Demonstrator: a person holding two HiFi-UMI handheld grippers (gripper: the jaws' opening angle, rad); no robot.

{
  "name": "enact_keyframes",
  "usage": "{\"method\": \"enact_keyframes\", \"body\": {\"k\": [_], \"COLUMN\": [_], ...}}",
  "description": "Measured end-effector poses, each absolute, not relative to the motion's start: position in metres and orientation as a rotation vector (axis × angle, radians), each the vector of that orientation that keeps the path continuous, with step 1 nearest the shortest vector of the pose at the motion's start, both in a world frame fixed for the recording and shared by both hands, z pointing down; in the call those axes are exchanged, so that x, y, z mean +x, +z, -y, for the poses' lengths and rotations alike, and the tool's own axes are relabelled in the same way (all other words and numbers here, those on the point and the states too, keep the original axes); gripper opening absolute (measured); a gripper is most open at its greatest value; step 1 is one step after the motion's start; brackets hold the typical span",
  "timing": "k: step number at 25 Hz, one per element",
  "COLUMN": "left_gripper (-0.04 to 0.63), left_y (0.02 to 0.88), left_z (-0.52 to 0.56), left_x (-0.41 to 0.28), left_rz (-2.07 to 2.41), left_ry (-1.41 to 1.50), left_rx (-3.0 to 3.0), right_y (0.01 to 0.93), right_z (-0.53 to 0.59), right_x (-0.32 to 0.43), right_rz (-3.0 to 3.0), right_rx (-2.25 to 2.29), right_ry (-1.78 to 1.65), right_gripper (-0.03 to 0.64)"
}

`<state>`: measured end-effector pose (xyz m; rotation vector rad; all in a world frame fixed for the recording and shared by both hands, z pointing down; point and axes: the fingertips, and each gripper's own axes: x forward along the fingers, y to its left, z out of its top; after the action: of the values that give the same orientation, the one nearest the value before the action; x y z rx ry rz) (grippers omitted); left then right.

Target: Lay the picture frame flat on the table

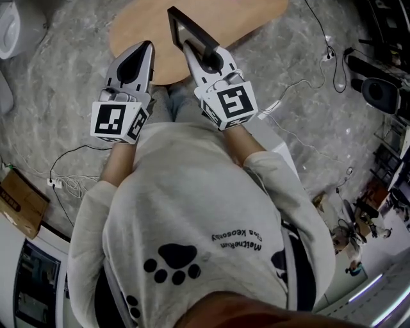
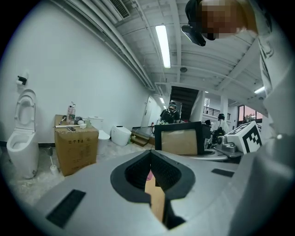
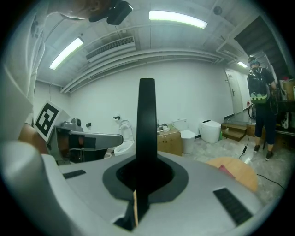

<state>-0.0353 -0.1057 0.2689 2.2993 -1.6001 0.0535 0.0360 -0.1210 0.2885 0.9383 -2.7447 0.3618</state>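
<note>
The black picture frame [image 1: 191, 32] is held up on edge above the near rim of the round wooden table [image 1: 256, 14], clear of its top. My right gripper [image 1: 189, 47] is shut on the frame's lower edge. In the right gripper view the frame's black edge [image 3: 147, 120] rises straight up out of the right gripper [image 3: 146, 162]. My left gripper [image 1: 148, 46] hovers beside it to the left, shut and holding nothing. From the left gripper [image 2: 150, 154] the frame's brown back [image 2: 179, 140] shows, apart from it.
Cables [image 1: 301, 83] run over the marbled floor to the right of the table. A cardboard box [image 2: 76, 144] and a toilet [image 2: 22, 136] stand by the white wall. People [image 3: 259, 110] stand farther back in the room.
</note>
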Motion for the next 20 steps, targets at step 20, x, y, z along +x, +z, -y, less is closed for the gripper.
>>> {"method": "enact_keyframes", "body": {"k": [20], "left_gripper": [0.014], "left_y": [0.305], "left_z": [0.106], "left_x": [-0.027], "left_rz": [1.383], "left_ry": [0.144], "left_rx": [2.423], "right_y": [0.310], "right_z": [0.109], "right_x": [0.021], "right_rz": [2.870], "right_rx": [0.697], "right_ry": [0.440], "right_gripper": [0.018]}}
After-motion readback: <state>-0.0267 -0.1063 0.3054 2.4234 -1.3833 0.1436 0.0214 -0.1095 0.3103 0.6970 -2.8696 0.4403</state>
